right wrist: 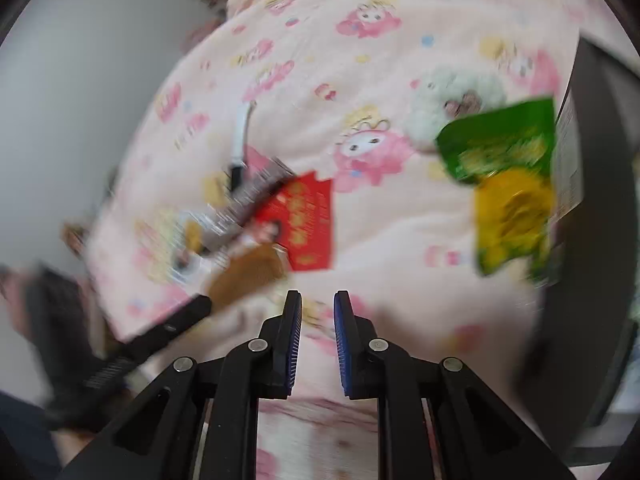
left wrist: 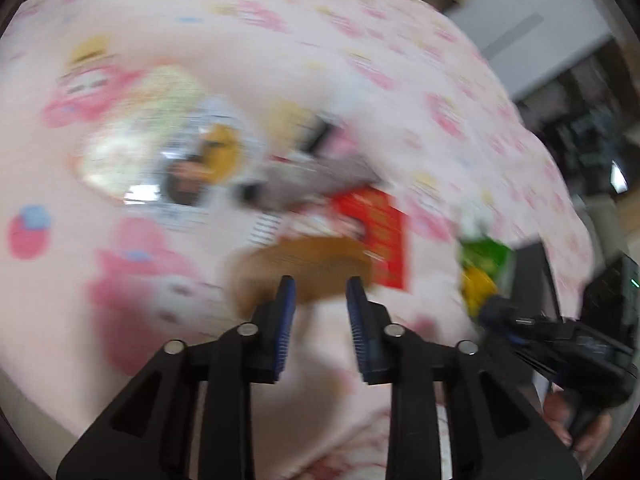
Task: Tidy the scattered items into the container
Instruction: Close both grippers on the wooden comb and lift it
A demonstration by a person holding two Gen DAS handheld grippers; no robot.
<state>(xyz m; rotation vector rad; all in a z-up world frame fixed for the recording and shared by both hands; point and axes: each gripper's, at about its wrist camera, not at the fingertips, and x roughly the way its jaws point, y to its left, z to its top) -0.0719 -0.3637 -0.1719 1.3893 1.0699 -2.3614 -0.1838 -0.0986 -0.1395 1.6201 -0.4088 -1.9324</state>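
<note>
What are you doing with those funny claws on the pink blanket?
A person is tidying snacks and papers scattered on the pink cartoon-print blanket. The left gripper hangs open just above a brown flat card, beside a red printed packet. The right gripper holds nothing, its jaws a little apart. A green and yellow snack bag lies nearby. Everything is blurry.

Green-yellow snack bag [right wrist: 510, 188] by container wall [right wrist: 600, 128] (blurred).

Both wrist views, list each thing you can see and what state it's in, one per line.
Left tool: open, empty.
Right tool: jaws apart, nothing between them.
Red packet: lying flat on the bedspread.
Brown comb: flat, just beyond the left tool's tips.
Green and yellow snack bag: blurred, state unclear.
</note>
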